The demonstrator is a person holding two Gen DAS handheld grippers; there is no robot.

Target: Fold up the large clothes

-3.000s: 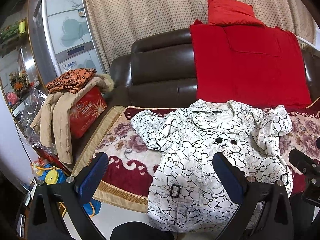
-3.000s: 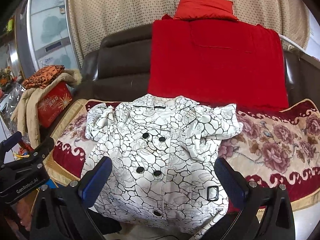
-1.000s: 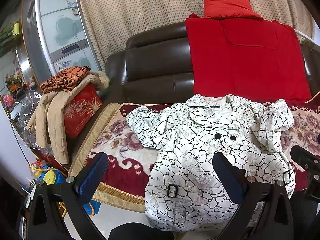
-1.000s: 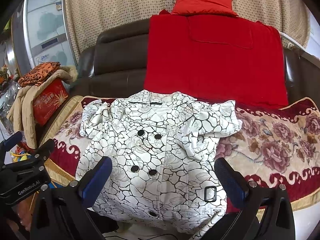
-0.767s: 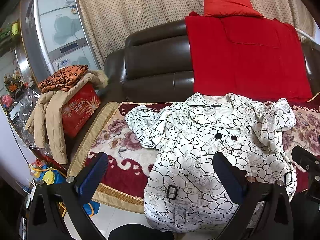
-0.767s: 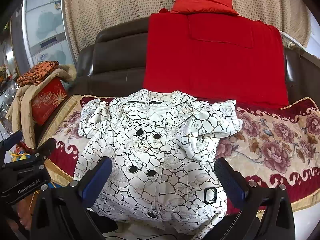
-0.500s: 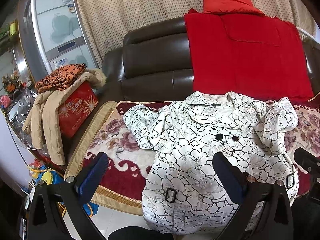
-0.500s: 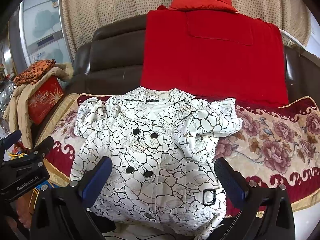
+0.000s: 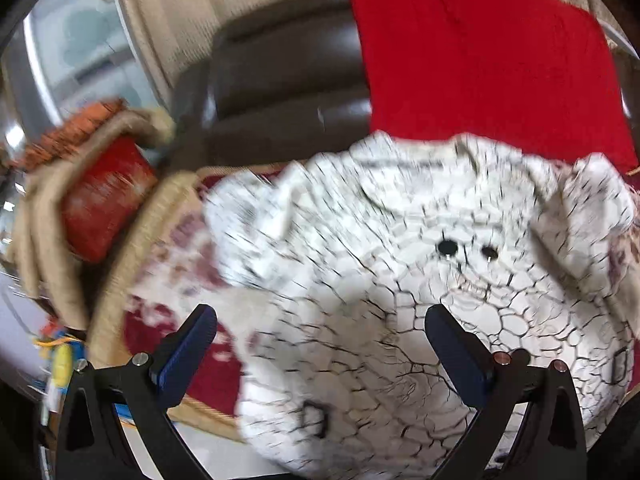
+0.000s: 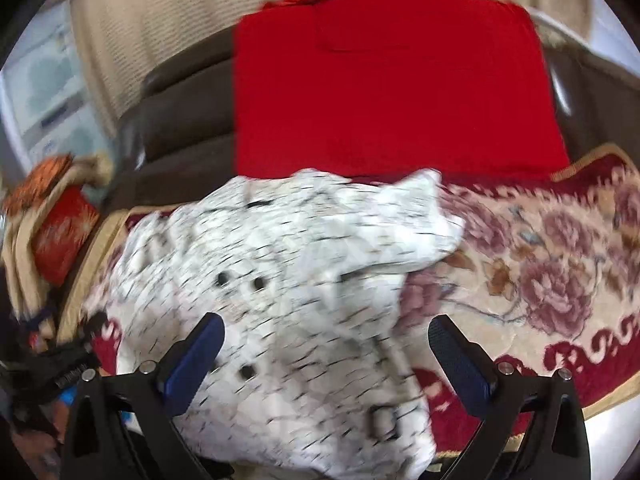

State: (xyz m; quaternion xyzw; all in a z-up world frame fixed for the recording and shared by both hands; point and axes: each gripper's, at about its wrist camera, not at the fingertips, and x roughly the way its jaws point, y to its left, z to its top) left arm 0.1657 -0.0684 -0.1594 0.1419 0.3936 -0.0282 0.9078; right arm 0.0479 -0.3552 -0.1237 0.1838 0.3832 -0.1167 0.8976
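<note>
A white coat with a black crackle print and black buttons lies face up on the floral sofa cover, hem hanging over the front edge; it also shows in the right wrist view. Both views are motion-blurred. My left gripper is open and empty, just above the coat's lower left part. My right gripper is open and empty, over the coat's lower right side near a black buckle. The coat's short sleeves are bunched at the shoulders.
A red blanket hangs over the dark leather sofa back. The red and cream floral cover spreads to the right. A red box with a tan coat draped on it stands at the left. A fridge is behind.
Both grippers have moved forward and closer to the coat, which now looms larger in both views. Both stay open. The coat has not moved.
</note>
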